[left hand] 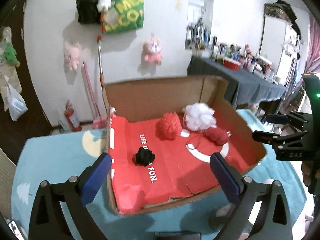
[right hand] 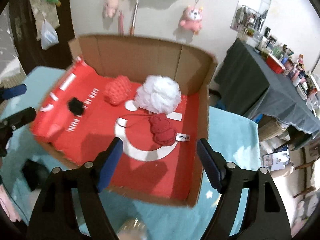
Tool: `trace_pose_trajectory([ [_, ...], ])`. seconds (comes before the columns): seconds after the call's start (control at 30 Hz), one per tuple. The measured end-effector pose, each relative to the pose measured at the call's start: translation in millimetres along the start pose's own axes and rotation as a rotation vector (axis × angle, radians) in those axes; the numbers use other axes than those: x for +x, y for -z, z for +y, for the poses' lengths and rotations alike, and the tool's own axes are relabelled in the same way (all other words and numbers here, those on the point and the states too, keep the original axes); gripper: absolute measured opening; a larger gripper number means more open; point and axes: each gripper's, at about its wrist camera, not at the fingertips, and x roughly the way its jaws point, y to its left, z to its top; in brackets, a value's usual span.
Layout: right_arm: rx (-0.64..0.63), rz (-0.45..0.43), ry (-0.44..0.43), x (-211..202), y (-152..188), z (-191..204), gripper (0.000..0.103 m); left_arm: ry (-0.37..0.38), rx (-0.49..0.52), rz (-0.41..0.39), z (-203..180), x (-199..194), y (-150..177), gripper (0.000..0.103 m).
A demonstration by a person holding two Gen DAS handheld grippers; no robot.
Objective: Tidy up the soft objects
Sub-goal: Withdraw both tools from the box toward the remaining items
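A cardboard box [left hand: 218,88] with a red printed floor stands on a light blue cloth. In it lie a black fluffy ball [left hand: 144,156], an orange-red knitted piece [left hand: 169,126], a white mesh puff [left hand: 200,116] and a red plush figure with a cord [left hand: 217,136]. The same show in the right wrist view: black ball [right hand: 75,105], knitted piece [right hand: 118,92], puff [right hand: 159,94], plush [right hand: 163,129], box [right hand: 200,76]. My left gripper [left hand: 160,172] is open and empty over the box's near edge. My right gripper [right hand: 159,163] is open and empty above the box's near right corner; it also shows at the right of the left wrist view [left hand: 280,132].
The light blue cloth [left hand: 60,156] covers the table around the box. A dark-draped table [left hand: 246,82] crowded with bottles stands at the right. Plush toys [left hand: 153,53] and a green bag [left hand: 126,10] hang on the wall behind. A black object [right hand: 34,173] lies on the cloth left of the box.
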Motion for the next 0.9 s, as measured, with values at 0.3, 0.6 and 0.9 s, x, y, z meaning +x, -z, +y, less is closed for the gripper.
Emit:
trace_pose_trajectory([
  [0.3, -0.016, -0.269, -0.010, -107.5, 56.3, 26.2, 0.089, 0.036, -0.005, -0.181, -27.4, -86.7, 45.1, 0.103],
  [0.6, 0.018, -0.425, -0.044, -163.6, 133.4, 50.9, 0.093, 0.029, -0.020, -0.293, -53.1, -134.7, 106.6, 0.103],
  [0.9, 0.061, -0.442, -0.025, -158.2, 194.8, 66.8, 0.094, -0.045, -0.014, -0.324, -72.4, -142.0, 161.4, 0.103],
])
